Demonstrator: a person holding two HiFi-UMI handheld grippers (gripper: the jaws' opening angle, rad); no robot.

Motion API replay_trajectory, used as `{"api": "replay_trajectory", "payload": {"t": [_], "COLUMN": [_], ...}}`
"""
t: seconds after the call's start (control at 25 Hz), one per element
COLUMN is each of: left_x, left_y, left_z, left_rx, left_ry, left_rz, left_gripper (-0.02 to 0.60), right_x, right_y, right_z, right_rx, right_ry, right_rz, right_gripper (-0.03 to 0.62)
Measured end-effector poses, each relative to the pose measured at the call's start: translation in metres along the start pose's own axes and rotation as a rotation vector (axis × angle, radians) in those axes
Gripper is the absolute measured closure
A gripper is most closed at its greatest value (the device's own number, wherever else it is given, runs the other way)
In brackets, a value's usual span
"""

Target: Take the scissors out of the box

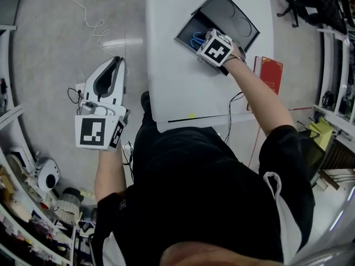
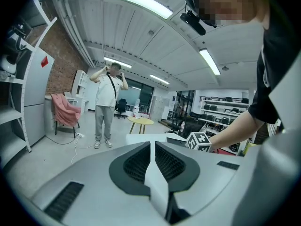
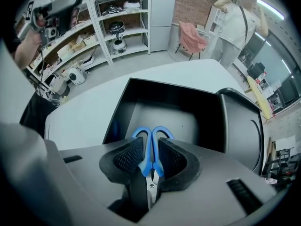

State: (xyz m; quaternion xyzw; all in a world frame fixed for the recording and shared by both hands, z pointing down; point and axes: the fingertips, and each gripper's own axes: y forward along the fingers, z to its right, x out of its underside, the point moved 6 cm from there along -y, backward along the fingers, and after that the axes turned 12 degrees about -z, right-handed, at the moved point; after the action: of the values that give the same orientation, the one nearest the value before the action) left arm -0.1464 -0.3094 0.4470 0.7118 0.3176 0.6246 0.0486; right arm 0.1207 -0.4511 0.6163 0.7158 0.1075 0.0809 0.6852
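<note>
Right tongs (image 3: 150, 143) clamped on blue scissors (image 3: 148, 162), inside black box (image 3: 183, 119)

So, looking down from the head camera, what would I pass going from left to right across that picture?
Left tongs → scissors, with blue handles, in the black box → right tongs reaching into that box → red booklet → black office chair.
</note>
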Motion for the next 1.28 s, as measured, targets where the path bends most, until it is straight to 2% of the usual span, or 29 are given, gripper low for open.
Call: {"api": "replay_trajectory", "payload": {"t": [0.16,0.36,0.56,0.92,1.12,1.28], "left_x": [0.002,0.001,0.000,-0.004,-0.008,-0.013], "left_y": [-0.011,-0.030,-0.053,-0.092,-0.106,-0.110], "left_z": [-0.006,-0.006,-0.004,0.014,0.024,0.039], "left_rx": [-0.012,-0.015,-0.011,0.038,0.064,0.088], "left_ry": [-0.007,-0.004,0.012,0.056,0.075,0.095], "left_rz": [0.019,0.041,0.069,0.116,0.133,0.138], "left_gripper": [0.540,0.540,0.540,0.540,0.540,0.540], "right_x": [-0.006,0.000,0.003,0.006,0.017,0.040], "right_y": [0.003,-0.002,-0.031,-0.107,-0.153,-0.188], "right_z": [-0.004,-0.006,0.004,-0.006,-0.025,-0.039], "right_rx": [-0.014,-0.003,0.099,0.221,0.250,0.266], "right_ry": [-0.019,0.064,0.150,0.282,0.361,0.423], "right_rz": [-0.012,0.004,0.116,0.336,0.488,0.602], "right_gripper": [0.490,0.497,0.499,0.500,0.500,0.500]}}
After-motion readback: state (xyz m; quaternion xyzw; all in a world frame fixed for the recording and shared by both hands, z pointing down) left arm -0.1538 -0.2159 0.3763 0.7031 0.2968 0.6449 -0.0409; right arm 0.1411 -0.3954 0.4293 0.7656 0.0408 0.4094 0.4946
